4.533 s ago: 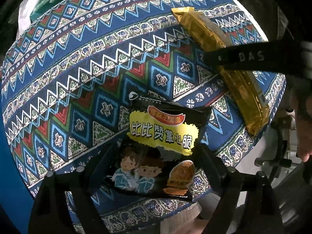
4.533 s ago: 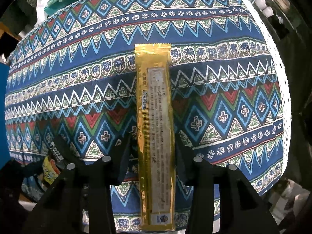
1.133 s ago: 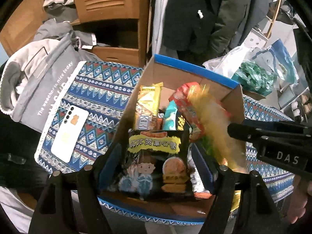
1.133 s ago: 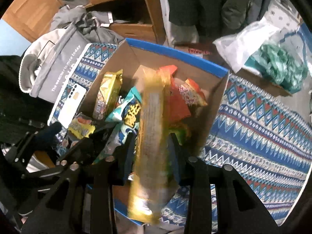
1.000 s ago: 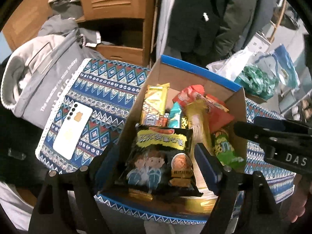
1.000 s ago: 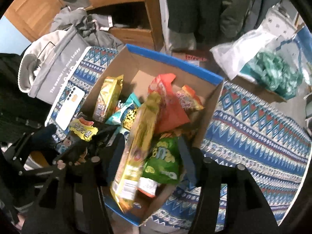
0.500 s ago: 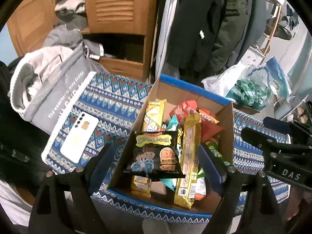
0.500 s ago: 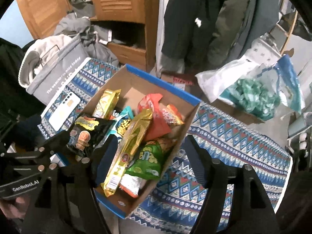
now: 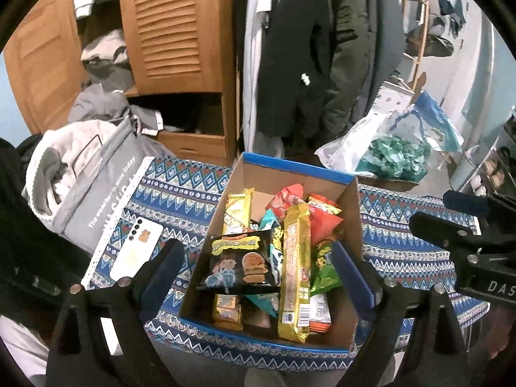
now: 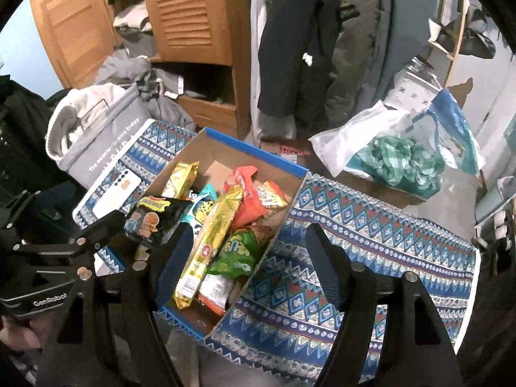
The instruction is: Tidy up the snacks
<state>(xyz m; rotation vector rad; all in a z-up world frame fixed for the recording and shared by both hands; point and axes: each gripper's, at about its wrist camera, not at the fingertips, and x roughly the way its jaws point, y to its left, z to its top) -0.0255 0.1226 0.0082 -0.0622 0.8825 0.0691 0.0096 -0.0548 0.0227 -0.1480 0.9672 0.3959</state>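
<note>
A cardboard box with a blue rim (image 9: 296,167) (image 10: 254,151) stands on the patterned cloth (image 9: 403,225), holding several snack packs. The black cartoon snack bag (image 9: 240,262) (image 10: 154,216) lies on top at its near left. The long gold pack (image 9: 295,267) (image 10: 213,238) lies lengthwise beside it. My left gripper (image 9: 261,274) hovers above the box with its jaws opening, and the fingers touch nothing. My right gripper (image 10: 250,248) hangs open over the box's right side and the cloth, holding nothing.
A white phone (image 9: 137,251) lies on the cloth left of the box, beside a grey bag (image 9: 93,174). A plastic bag with green stuffing (image 9: 396,154) sits behind on the right. A wooden wardrobe (image 9: 174,29) and hanging coats (image 9: 322,48) stand beyond.
Both grippers let go of their packs, the black bag and the gold pack, which now lie in the box. Both have risen and drawn back with wider jaws.
</note>
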